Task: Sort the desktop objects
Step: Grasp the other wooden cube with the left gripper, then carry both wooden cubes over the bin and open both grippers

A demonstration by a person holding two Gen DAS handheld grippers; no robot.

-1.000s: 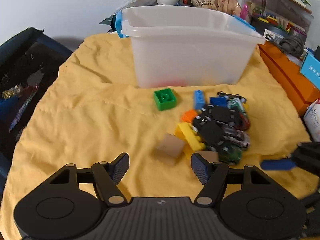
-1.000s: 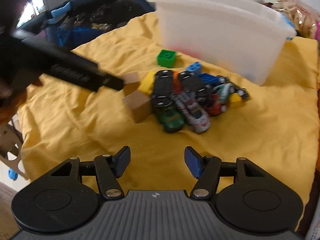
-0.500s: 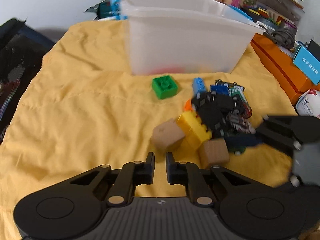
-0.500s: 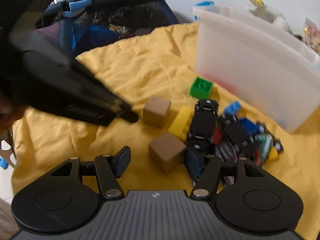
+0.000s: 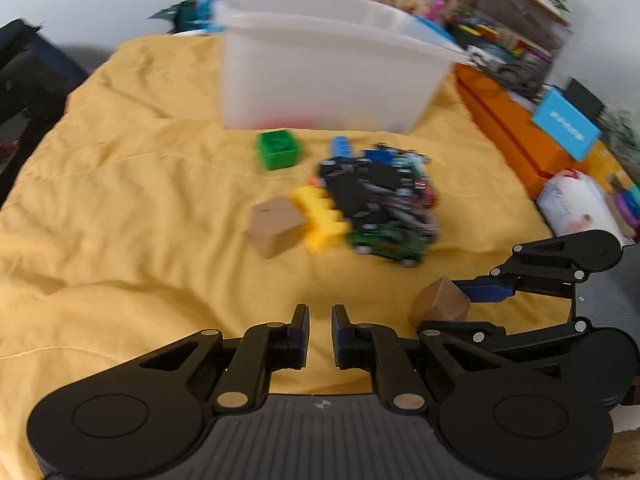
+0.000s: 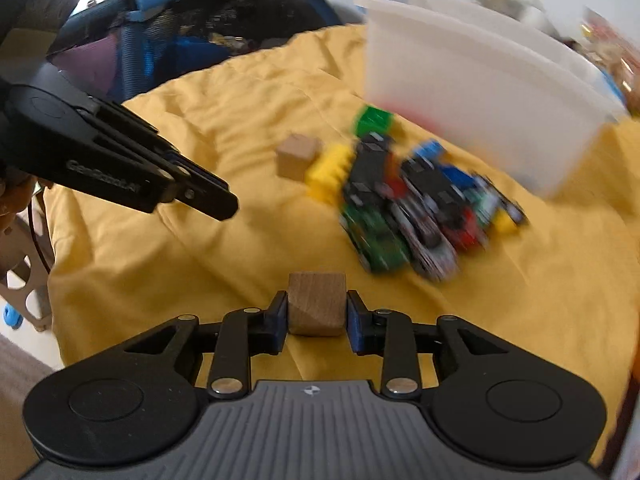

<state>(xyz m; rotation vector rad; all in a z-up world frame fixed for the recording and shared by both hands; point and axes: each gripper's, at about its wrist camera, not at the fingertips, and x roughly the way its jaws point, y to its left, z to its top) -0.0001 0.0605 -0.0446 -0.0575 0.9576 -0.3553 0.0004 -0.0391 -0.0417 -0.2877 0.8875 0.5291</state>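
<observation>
one bin [image 5: 320,80] at back of yellow cloth [image 5: 120,220], toy pile [image 5: 376,208] before it. right gripper [image 6: 316,312] jaws pinching wood cube [image 6: 317,304], off cloth. left gripper [image 5: 320,330] jaws nearly together, empty. pick done, i'd say; next carry cube over bin rim, release.

Brown wooden cube [image 6: 317,304] with visible grain between the blue-padded black fingers [image 6: 277,318]. Ahead of the fingertips: plain yellow cloth [image 6: 208,248]; tan cube [image 6: 298,155]; yellow studded brick [image 6: 330,172]; green brick [image 6: 374,119]; blue brick [image 6: 430,150]. Toy cars [image 6: 416,208]: green, black, red, silver. Bin [image 6: 472,92]: translucent white.
</observation>
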